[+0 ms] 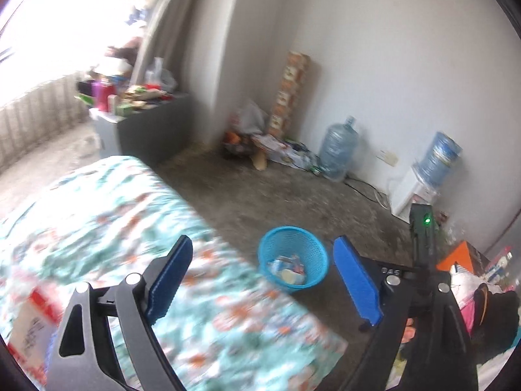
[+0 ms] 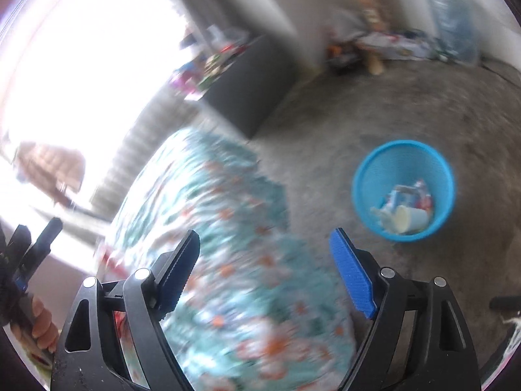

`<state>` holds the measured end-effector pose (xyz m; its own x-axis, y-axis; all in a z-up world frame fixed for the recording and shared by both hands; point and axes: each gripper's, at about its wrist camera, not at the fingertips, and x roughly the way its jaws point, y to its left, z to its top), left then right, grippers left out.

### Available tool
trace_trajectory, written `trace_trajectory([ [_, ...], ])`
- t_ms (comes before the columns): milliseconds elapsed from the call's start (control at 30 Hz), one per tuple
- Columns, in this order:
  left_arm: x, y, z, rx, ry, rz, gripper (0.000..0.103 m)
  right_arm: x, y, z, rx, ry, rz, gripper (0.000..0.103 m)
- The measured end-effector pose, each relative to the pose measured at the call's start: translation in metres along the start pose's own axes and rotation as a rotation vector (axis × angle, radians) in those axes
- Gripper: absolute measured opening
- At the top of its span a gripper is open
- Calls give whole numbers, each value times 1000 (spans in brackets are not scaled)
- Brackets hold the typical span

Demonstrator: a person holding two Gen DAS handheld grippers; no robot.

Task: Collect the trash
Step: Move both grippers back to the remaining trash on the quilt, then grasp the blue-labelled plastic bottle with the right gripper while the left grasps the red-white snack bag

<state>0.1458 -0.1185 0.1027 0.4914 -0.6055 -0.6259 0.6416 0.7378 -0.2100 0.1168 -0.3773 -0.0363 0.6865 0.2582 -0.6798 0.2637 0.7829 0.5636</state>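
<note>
Across the rough grey concrete floor [image 1: 260, 195] daylight is pouring in from a wide window at the left, washing out everything near it. Filling the near side of the room, a bed with a teal and orange floral cover [image 1: 130, 228] is lying blurred under both grippers. Against the white wall a dark grey cabinet heaped with clutter [image 1: 146, 120] is standing, and further along a clear blue water jug [image 1: 338, 150] is sitting on the floor beside a white dispenser with a second bottle on top [image 1: 433, 169]. No writing is coming through legibly. Beside the bed, the round blue mesh plastic wastebasket [image 2: 403, 189] is standing upright on the floor, holding a paper cup and crumpled wrappers [image 2: 407, 208]. The left gripper [image 1: 263, 283] is hanging released, its blue pads wide apart with nothing between them; the right gripper [image 2: 270, 273] is likewise spread and empty.
</note>
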Motion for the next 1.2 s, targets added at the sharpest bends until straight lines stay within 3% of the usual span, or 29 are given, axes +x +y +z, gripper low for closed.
trace_trajectory([
  [267, -81, 64, -41, -96, -87, 171, 88, 18, 67, -23, -143, 94, 82, 78],
  [567, -157, 130, -97, -292, -185, 321, 88, 30, 144, -57, -270, 177, 179, 78],
  [833, -189, 171, -153, -441, -195, 377, 88, 57, 202, -81, -316, 290, 286, 78],
  [1033, -188, 204, -190, -532, -192, 373, 88, 74, 241, -97, -329, 370, 403, 77],
  [1133, -175, 226, -205, -606, -162, 350, 75, 84, 263, -107, -337, 419, 464, 72],
  [1200, -162, 242, -217, -670, -134, 326, 58, 93, 278, -115, -351, 441, 485, 68],
])
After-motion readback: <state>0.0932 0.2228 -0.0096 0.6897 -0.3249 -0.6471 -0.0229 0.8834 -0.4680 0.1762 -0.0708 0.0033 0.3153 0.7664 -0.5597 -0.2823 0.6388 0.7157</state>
